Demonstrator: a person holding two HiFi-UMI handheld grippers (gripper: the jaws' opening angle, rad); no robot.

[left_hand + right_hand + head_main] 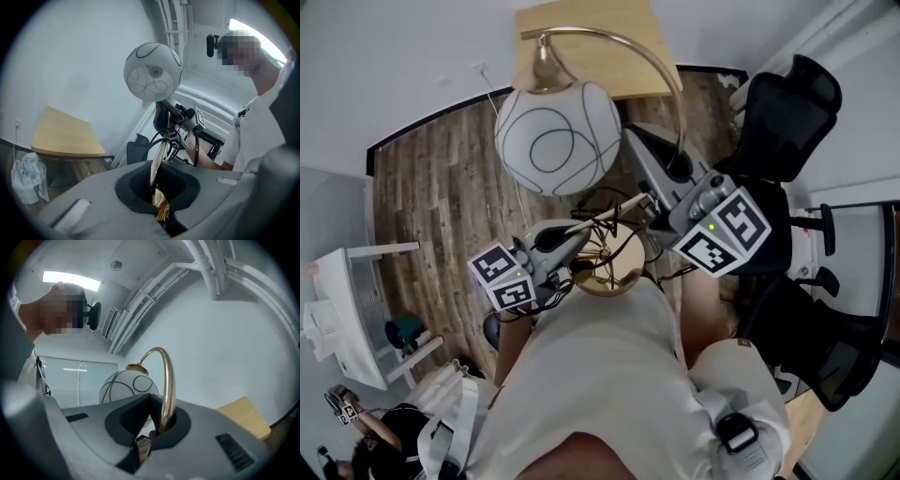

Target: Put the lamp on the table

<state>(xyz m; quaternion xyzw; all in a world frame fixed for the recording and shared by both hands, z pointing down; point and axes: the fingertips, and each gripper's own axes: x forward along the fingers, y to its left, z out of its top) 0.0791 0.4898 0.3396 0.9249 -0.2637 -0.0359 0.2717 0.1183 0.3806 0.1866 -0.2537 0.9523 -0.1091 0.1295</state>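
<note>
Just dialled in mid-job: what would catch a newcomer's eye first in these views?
The lamp, a white globe with black lines on a curved gold stem, fills the middle of the head view, held above the wood floor. The left gripper and the right gripper are both shut on that stem. The wooden table lies just beyond the globe, at the top of the head view.

A light wooden table (581,17) stands on the plank floor (431,206).
</note>
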